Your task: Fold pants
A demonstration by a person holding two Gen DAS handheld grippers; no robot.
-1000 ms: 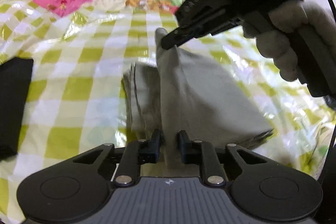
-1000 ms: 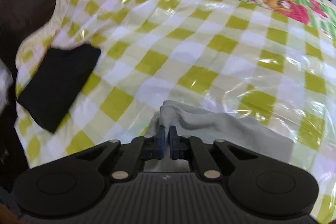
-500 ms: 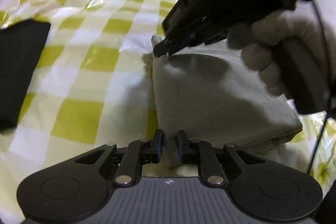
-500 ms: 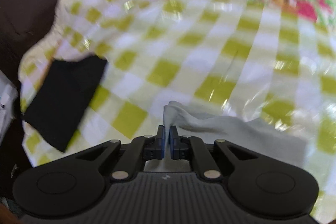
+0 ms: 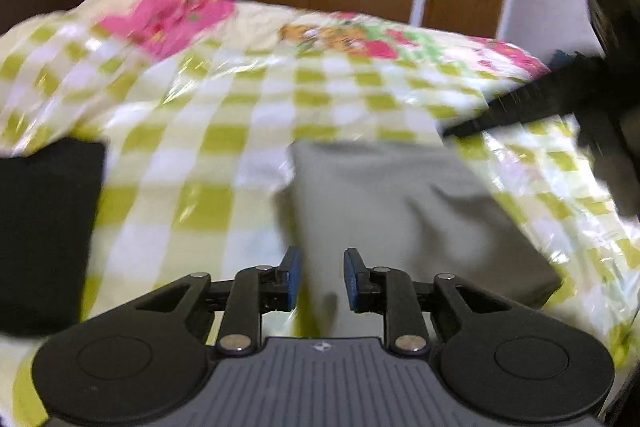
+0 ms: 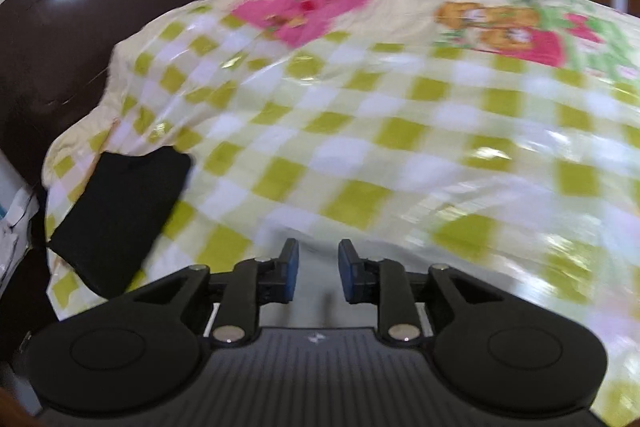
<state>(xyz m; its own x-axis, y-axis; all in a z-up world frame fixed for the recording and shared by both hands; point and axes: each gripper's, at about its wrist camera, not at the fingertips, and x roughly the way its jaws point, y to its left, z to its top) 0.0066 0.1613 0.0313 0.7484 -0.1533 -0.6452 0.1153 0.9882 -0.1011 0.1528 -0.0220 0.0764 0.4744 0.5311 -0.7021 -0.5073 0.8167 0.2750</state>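
In the left wrist view, the left gripper (image 5: 318, 277) is hovering over the near left edge of the grey pants (image 5: 408, 223), its blue-padded jaws standing well apart with nothing between them but air and the cloth lying below. The pants are lying as a compact folded rectangle on the green-and-white checked bedcover (image 5: 224, 131), looking flat and finished in shape, so the fold appears to be essentially done. The right gripper (image 5: 516, 109) is showing as a blurred dark bar above the far right corner of the pants; from this view I cannot tell how its jaws stand. A black folded garment (image 5: 44, 227) is lying well apart to the left. In the right wrist view, the right gripper (image 6: 314, 275) is showing its own jaws parted just as widely and holding nothing, with only a pale strip of the pants (image 6: 320, 307) visible beneath them, at the bottom of the frame. The black garment (image 6: 120, 219) is sitting near the bedcover's (image 6: 360, 131) left edge. The cloth is looking soft, light and limp, likely to sag and unfold if lifted by one point, and the glossy cover may be letting it slide; any further hold would best be taken at two corners of the folded edge, pinching all layers together.
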